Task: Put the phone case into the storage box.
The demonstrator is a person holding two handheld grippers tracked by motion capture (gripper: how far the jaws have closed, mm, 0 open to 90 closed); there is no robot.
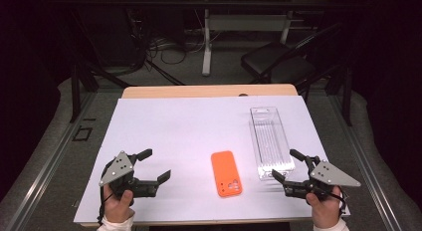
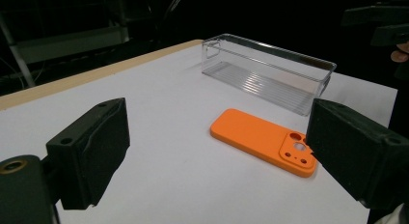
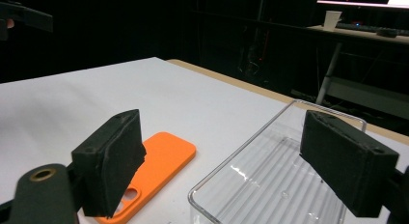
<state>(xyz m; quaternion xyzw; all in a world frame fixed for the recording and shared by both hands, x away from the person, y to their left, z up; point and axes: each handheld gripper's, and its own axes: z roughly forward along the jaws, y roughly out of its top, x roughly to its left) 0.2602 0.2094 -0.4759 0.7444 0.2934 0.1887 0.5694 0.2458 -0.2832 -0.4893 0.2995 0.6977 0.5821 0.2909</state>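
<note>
Two open claws wait by an orange case and a clear box.

The big white sheet [image 1: 189, 136] covers the table [image 1: 209, 90]. The clear box [image 1: 270, 143] lies on it at the right, long and empty. The orange case [image 1: 226, 173] lies flat just left of the box, not touching it. The left claw [image 1: 154, 166] is near the case, jaws wide apart, holding nothing. The right claw [image 1: 285, 165] is close to the box's near end, jaws wide apart too.

Orange phone case [image 1: 226, 173] flat, camera cutouts near; clear tray [image 1: 271, 143] beside, apparently empty.
</note>
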